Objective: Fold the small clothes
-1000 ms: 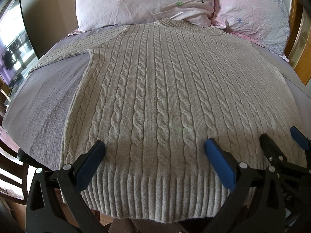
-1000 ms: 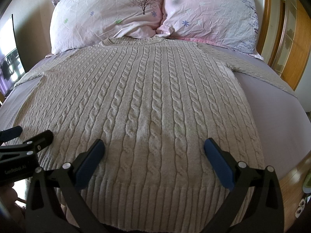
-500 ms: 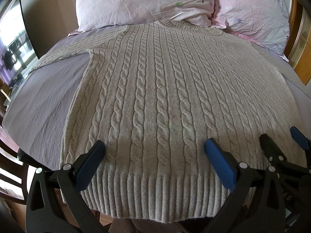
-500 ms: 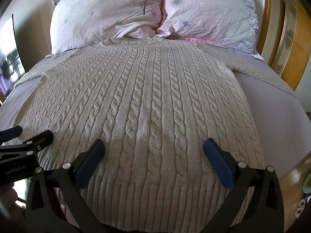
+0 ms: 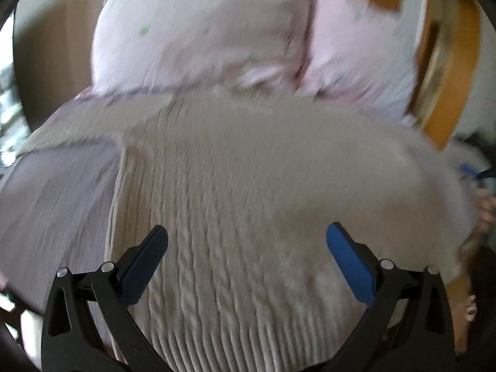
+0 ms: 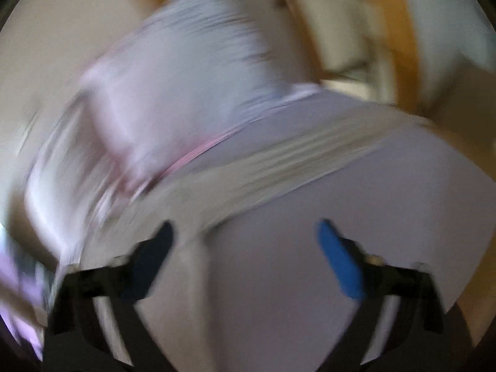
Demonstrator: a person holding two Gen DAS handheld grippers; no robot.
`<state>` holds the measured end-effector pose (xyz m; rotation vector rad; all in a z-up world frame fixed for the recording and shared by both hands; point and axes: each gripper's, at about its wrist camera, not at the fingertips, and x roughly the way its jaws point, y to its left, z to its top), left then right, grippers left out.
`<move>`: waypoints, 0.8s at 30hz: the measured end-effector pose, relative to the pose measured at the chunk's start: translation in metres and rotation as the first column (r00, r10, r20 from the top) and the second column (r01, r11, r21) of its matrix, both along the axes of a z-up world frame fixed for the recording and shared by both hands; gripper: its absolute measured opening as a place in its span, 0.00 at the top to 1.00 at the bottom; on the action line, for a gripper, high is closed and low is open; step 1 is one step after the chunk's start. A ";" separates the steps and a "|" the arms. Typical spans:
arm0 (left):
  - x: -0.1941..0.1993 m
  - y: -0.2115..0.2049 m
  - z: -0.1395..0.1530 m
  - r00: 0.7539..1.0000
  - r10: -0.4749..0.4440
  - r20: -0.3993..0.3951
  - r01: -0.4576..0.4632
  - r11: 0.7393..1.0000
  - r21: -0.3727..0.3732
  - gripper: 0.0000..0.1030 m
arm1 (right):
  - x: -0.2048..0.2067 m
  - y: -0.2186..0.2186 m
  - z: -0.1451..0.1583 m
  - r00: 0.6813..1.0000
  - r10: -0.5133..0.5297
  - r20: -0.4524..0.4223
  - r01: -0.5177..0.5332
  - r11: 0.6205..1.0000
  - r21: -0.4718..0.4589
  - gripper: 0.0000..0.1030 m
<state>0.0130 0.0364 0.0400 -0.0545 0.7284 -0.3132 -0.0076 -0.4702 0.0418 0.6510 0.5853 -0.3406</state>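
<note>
A beige cable-knit sweater (image 5: 248,186) lies spread flat on the bed, neck toward the pillows. My left gripper (image 5: 246,254) is open and empty above the sweater's lower body near the ribbed hem. My right gripper (image 6: 245,248) is open and empty over bare bed sheet; in its heavily blurred view a sweater sleeve (image 6: 279,167) runs as a pale band across the sheet ahead of the fingers. The right gripper's blue tip (image 5: 468,169) shows at the far right edge of the left wrist view, beside the sweater.
The bed has a lilac sheet (image 5: 52,204). Two pale floral pillows (image 5: 198,37) stand at the headboard. A wooden headboard and frame (image 5: 434,71) stands at the right. Both views are motion-blurred.
Both grippers have moved sharply. The left has risen and shifted a little forward over the sweater. The right has swung away to the right, from the hem to the bare sheet near the sleeve.
</note>
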 end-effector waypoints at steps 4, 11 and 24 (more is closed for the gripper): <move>0.023 0.029 0.021 0.996 -0.062 0.068 0.072 0.984 -0.161 0.01 | 0.019 -0.116 -0.023 0.968 -0.237 -0.082 0.248 0.951 0.187 0.46; 0.058 0.090 0.025 0.998 0.045 0.045 -0.029 0.953 -0.301 0.01 | 0.042 -0.204 -0.062 0.913 -0.377 -0.158 0.408 0.856 0.318 0.50; 0.085 0.236 0.003 0.867 0.493 -0.072 -0.477 0.779 -0.407 0.01 | 0.102 -0.067 0.045 0.987 -0.126 0.099 0.134 0.988 -0.075 0.93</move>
